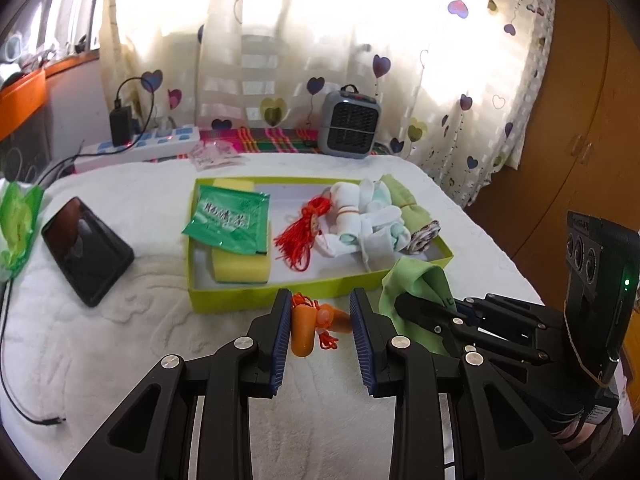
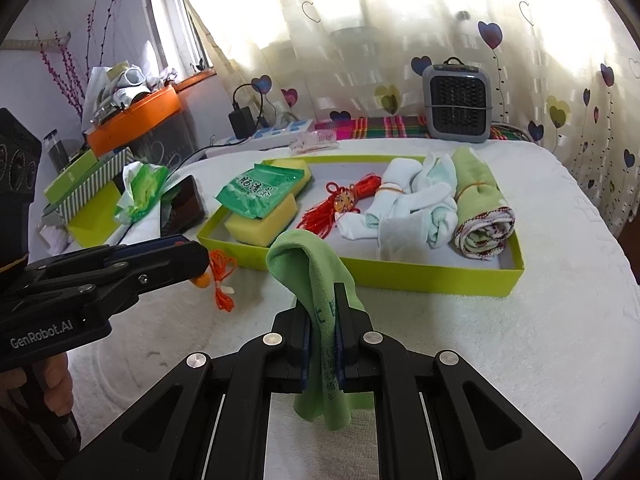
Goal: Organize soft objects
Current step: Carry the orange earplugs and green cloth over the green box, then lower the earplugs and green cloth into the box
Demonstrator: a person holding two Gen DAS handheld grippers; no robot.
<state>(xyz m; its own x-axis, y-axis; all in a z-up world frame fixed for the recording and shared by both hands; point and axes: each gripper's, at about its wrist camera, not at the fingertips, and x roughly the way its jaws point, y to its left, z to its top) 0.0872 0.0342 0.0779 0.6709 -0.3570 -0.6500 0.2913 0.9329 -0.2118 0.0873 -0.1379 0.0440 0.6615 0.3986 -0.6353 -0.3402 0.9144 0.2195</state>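
Observation:
A lime-green box (image 1: 256, 294) (image 2: 416, 274) on the white bed holds yellow sponges (image 1: 240, 266), a green packet (image 1: 228, 220), a red tassel (image 1: 300, 236), white socks (image 1: 368, 220) and a rolled green towel (image 2: 480, 208). My left gripper (image 1: 320, 318) is open, its fingers on either side of an orange soft toy (image 1: 310, 330) with an orange cord, lying in front of the box. My right gripper (image 2: 322, 320) is shut on a green cloth (image 2: 320, 276), held above the bed near the box's front wall; it also shows in the left wrist view (image 1: 416, 284).
A black phone (image 1: 86, 250) and a green plastic bag (image 1: 16, 224) lie left of the box. A grey heater (image 1: 350, 124), a power strip (image 1: 140, 148) and curtains stand behind. A cable (image 1: 24, 412) runs along the bed's left side. A wooden wardrobe (image 1: 576, 120) stands right.

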